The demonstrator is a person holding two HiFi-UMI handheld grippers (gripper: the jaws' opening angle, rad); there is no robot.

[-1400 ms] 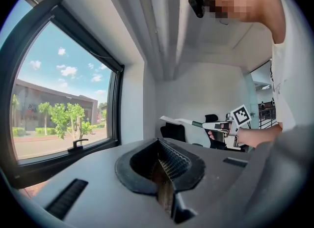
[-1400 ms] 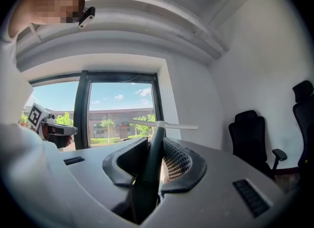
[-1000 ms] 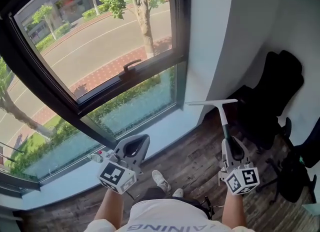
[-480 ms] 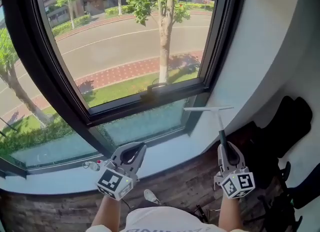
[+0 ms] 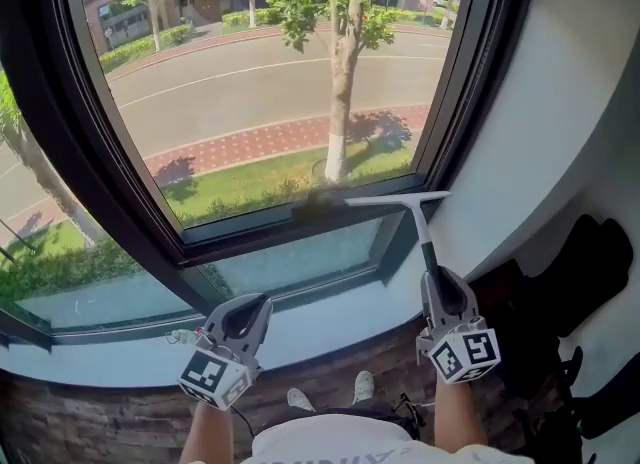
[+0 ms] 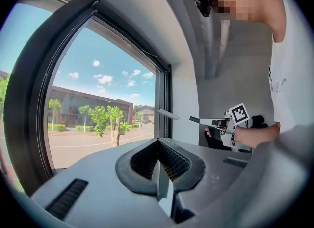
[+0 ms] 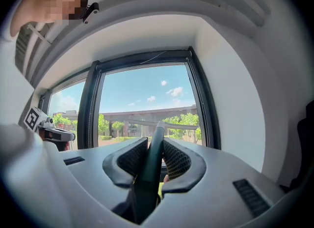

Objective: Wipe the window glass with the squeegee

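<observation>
While clamping the dark-handled, pale-bladed squeegee (image 5: 419, 229) in right gripper (image 5: 437, 289) jaws, left gripper (image 5: 245, 315) jaws closed empty, press flat on clear window glass (image 5: 250, 102).

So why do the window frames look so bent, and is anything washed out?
Head view: the wide lens bows the window frame; the sunlit street is bright, indoors darker. Left gripper view: fisheye circle, black corners, frame curved. Right gripper view: same fisheye; the squeegee handle near the lens looks dark against the bright sky.
</observation>
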